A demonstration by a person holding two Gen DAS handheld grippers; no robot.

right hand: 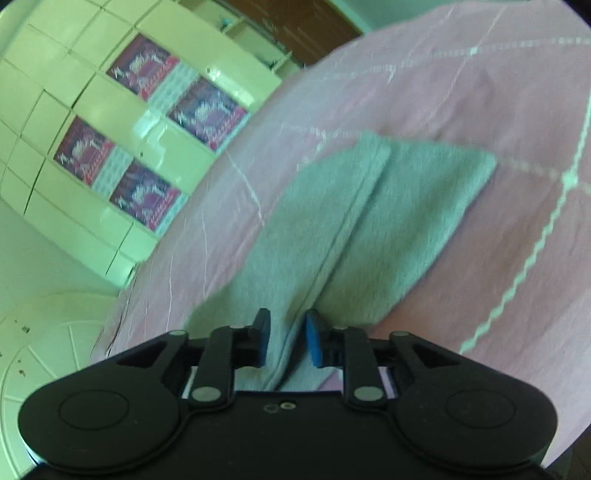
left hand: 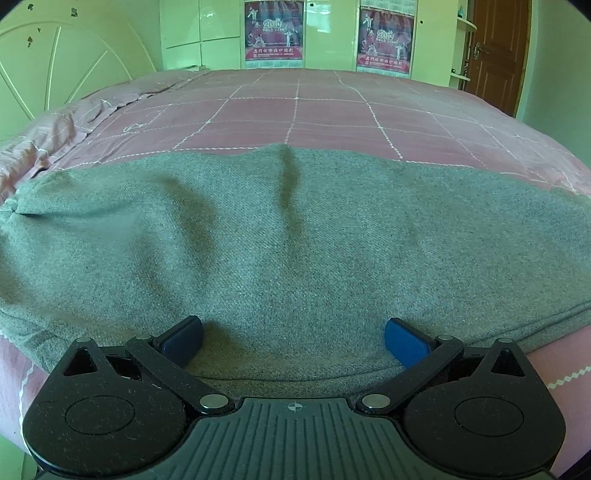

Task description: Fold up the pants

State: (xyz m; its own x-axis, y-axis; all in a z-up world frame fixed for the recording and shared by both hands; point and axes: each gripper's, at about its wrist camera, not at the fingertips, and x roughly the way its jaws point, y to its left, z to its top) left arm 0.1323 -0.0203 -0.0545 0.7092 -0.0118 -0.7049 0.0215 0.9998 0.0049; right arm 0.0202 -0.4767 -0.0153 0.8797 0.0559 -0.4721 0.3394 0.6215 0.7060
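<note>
My left hand-held gripper (left hand: 293,341) hangs spread over the grey pants (left hand: 295,251) on the bed (left hand: 332,110); my right hand-held gripper (right hand: 287,341) is narrowly parted around a fabric ridge, pads apart.

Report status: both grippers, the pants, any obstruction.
Left gripper open wide over the pants, holding nothing. Right gripper narrow, a pants fold between its pads; grip uncertain. Pants lie on the bed. Nothing in the way.

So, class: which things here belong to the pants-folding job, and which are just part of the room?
Belongs to the job:
- grey pants
- left gripper, jaws wide open
- right gripper, cloth between its jaws
- pink bedspread, the work surface

Just there:
- posters
- wardrobe
- brown door
- headboard
</note>
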